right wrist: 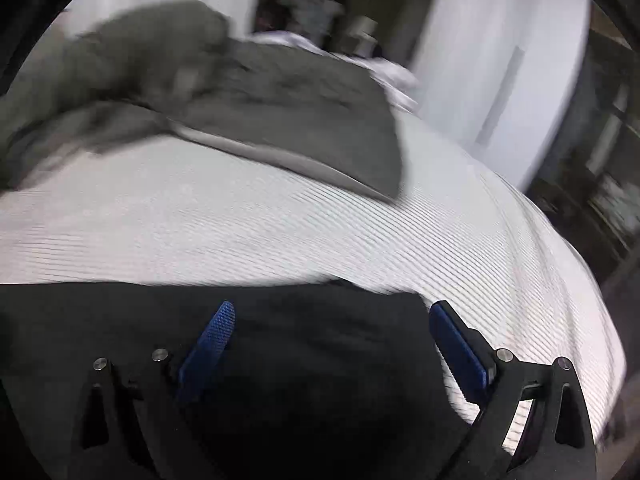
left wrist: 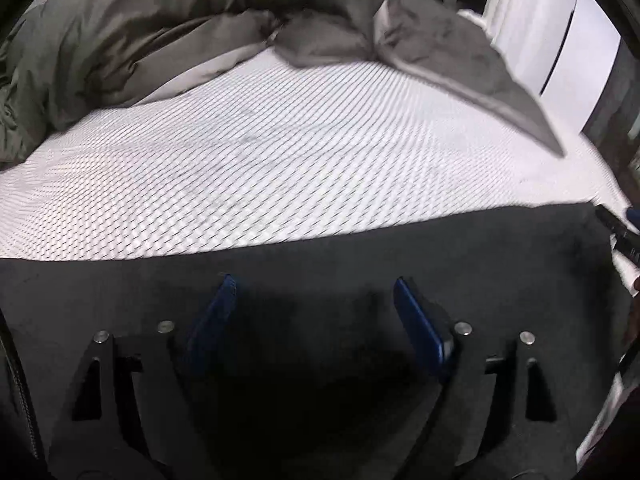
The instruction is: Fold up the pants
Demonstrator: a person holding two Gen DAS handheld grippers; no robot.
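Left wrist: pants (left wrist: 320, 248) beneath left tool (left wrist: 314, 284).

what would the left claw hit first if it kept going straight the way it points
Most likely the black pants lying right under the open left claw. The white mattress is beyond them, though depth is hard to judge.

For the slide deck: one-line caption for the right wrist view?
Right gripper open above the black pants on a white ribbed mattress, grey duvet bunched behind.
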